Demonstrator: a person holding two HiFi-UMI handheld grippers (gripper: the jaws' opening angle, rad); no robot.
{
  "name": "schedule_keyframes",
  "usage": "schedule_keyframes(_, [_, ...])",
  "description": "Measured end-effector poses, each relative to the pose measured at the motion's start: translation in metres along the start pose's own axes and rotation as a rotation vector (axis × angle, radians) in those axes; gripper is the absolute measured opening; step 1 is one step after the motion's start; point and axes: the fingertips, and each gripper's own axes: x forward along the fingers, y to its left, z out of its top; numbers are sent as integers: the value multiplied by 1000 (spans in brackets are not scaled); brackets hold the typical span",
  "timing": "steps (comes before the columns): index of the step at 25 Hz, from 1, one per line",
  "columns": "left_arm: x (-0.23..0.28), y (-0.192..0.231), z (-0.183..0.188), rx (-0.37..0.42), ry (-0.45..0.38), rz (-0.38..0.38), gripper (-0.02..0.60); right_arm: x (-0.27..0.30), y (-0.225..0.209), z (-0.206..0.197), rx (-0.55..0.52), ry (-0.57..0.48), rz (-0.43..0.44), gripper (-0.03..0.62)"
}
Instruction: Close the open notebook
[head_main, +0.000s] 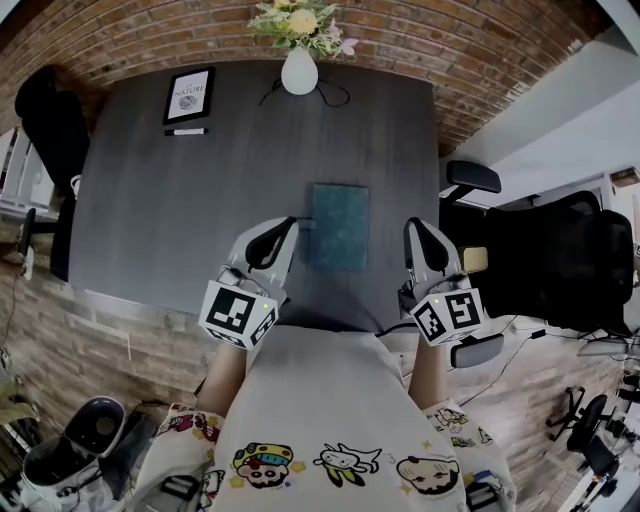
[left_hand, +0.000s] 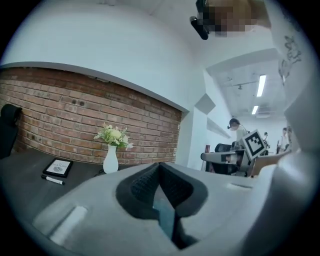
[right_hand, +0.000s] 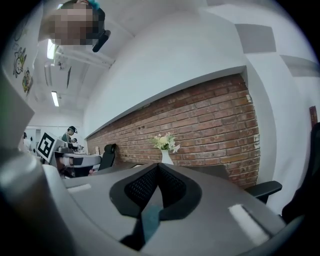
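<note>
A teal notebook (head_main: 338, 226) lies closed and flat on the dark grey table (head_main: 150, 220), near its front edge. My left gripper (head_main: 292, 221) hovers just left of the notebook with its jaws shut and nothing between them. My right gripper (head_main: 411, 225) hovers to the notebook's right, also shut and empty. In the left gripper view the fingertips (left_hand: 160, 166) meet, and a strip of teal notebook (left_hand: 164, 220) shows below them. In the right gripper view the gripper (right_hand: 159, 167) is likewise shut, with a patch of teal notebook (right_hand: 150, 220) beneath.
A white vase of flowers (head_main: 299, 68) stands at the table's far edge with a black cable beside it. A framed card (head_main: 189, 95) and a marker (head_main: 187, 131) lie at the far left. Black office chairs stand on the left (head_main: 50, 130) and right (head_main: 560, 260).
</note>
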Motion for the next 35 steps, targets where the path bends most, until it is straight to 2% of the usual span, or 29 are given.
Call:
schedule_keyframes(13, [-1, 11, -10, -26, 29, 13, -1, -1, 3, -11, -10, 51, -12, 8])
schedule_keyframes(25, [6, 16, -14, -58, 35, 1, -1, 6, 8, -6, -48, 43, 8, 9])
schedule_keyframes(35, [1, 23, -16, -61, 32, 21, -1, 7, 10, -4, -85, 27, -1, 8])
